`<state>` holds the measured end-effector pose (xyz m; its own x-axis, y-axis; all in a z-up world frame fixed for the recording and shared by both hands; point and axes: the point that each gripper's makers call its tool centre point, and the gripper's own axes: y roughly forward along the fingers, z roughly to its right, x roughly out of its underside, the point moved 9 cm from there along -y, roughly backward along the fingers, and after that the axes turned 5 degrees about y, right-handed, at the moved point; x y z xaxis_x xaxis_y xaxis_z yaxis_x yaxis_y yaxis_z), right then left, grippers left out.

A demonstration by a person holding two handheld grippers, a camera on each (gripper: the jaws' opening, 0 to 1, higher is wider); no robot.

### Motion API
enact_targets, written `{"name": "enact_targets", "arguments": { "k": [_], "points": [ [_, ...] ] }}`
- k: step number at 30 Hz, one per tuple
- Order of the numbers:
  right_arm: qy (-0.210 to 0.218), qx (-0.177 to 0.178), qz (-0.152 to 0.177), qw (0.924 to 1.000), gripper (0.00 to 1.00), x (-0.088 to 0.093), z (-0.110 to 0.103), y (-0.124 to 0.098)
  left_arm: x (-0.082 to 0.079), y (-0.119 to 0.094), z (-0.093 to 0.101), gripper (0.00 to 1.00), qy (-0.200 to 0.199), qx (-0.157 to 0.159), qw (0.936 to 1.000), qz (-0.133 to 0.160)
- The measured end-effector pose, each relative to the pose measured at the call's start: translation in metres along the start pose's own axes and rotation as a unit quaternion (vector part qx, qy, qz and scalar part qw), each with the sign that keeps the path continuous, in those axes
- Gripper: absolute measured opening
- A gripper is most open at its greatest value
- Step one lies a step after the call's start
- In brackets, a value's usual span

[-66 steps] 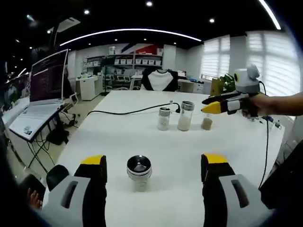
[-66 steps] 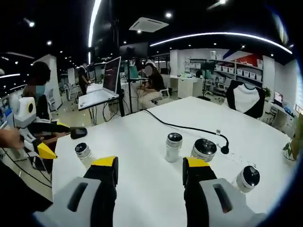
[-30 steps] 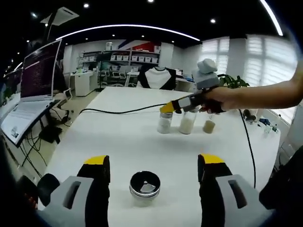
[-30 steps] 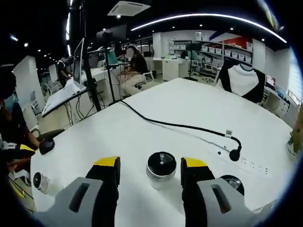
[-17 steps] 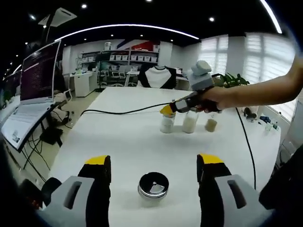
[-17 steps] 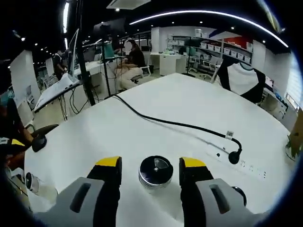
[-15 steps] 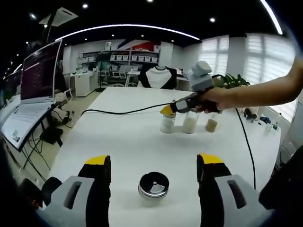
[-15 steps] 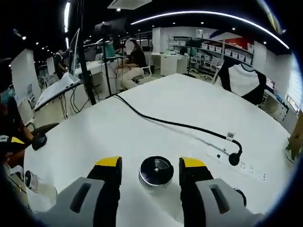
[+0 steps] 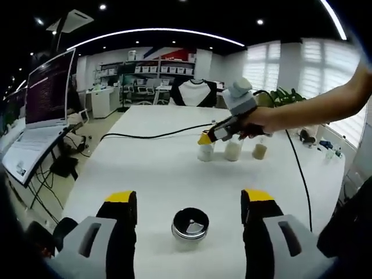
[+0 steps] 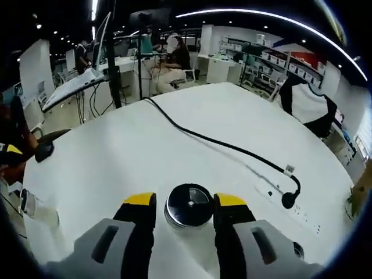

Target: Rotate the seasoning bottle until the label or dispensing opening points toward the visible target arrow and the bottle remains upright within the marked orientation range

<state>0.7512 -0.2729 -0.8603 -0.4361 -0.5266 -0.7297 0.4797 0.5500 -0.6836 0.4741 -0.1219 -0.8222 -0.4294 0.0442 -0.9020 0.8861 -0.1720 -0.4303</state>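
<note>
A seasoning bottle with a black and silver cap stands upright on the white table in the right gripper view. My right gripper straddles that cap, still open. Its right jaw touches the cap and a thin gap stays at the left jaw. In the left gripper view a person's hand holds the right gripper over the leftmost bottle of a row of three. My left gripper is wide open around a separate bottle, touching nothing.
A black cable crosses the table to a plug by a white power strip. Two more bottles stand beside the straddled one. A laptop sits on a stand at the left. A black mouse-like object lies near the table edge.
The right gripper has come down closer over the bottle cap and its jaws have narrowed around it. The left gripper has barely moved.
</note>
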Motion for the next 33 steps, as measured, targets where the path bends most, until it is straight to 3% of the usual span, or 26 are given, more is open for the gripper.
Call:
{"name": "enact_targets", "arguments": {
  "k": [1, 3, 8, 12, 16, 26, 33],
  "points": [
    [0.01, -0.025, 0.005, 0.9996, 0.3, 0.0, -0.002, 0.002, 0.0, 0.0, 0.0, 0.76, 0.001, 0.001, 1.0, 0.0],
    [-0.021, -0.02, 0.004, 0.9996, 0.3, 0.003, 0.0, 0.003, 0.001, 0.0, 0.001, 0.75, 0.0, 0.005, 1.0, -0.001],
    [-0.013, -0.025, 0.003, 0.9996, 0.29, 0.006, -0.001, 0.0, 0.002, 0.0, 0.001, 0.74, 0.003, 0.007, 1.0, -0.004],
    [-0.071, -0.054, 0.014, 0.996, 0.29, 0.007, -0.007, -0.003, 0.001, 0.001, 0.002, 0.69, 0.009, 0.012, 0.9999, -0.004],
    [-0.075, -0.054, 0.012, 0.9956, 0.29, 0.009, -0.011, -0.007, -0.001, 0.002, 0.004, 0.69, 0.008, 0.016, 0.9998, 0.001],
    [-0.104, -0.099, 0.01, 0.9895, 0.29, 0.023, -0.024, -0.034, 0.0, 0.006, 0.016, 0.64, 0.014, 0.032, 0.9993, 0.009],
    [-0.121, -0.112, 0.012, 0.9862, 0.29, 0.036, -0.038, -0.062, 0.0, 0.008, 0.029, 0.63, 0.025, 0.052, 0.9983, 0.011]
  ]
}}
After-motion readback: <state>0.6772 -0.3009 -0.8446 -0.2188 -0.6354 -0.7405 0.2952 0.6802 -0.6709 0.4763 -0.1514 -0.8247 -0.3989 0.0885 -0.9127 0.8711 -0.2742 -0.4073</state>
